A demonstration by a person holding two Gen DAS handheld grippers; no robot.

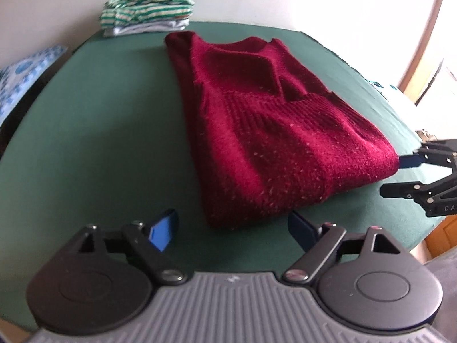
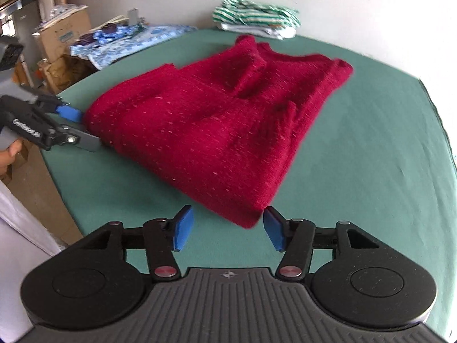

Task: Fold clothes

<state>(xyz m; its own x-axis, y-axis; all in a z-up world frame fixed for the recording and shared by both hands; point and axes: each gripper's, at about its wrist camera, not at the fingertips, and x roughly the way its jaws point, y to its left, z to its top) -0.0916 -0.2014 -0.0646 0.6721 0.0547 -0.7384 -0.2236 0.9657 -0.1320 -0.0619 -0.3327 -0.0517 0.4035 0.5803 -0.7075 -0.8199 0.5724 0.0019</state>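
Observation:
A dark red knit sweater point(image 1: 265, 131) lies folded on the green table cover point(image 1: 100, 143). My left gripper point(image 1: 231, 230) sits just in front of the sweater's near corner, open, its blue pads wide apart and touching nothing. In the right wrist view the same sweater point(image 2: 205, 123) fills the middle. My right gripper point(image 2: 228, 228) is open, and the sweater's near corner reaches just between its blue pads without being pressed. Each gripper shows in the other's view: the right gripper point(image 1: 411, 171) beside the sweater's right edge, the left gripper point(image 2: 81, 127) at its left edge, held by a hand point(image 2: 8, 154).
A stack of folded clothes with a green-striped one point(image 1: 145, 14) on top stands at the table's far edge. A blue patterned cloth point(image 2: 125, 40) lies off the far left side, with cardboard boxes point(image 2: 62, 34) behind it. Bare green cover point(image 2: 371, 148) lies on both sides of the sweater.

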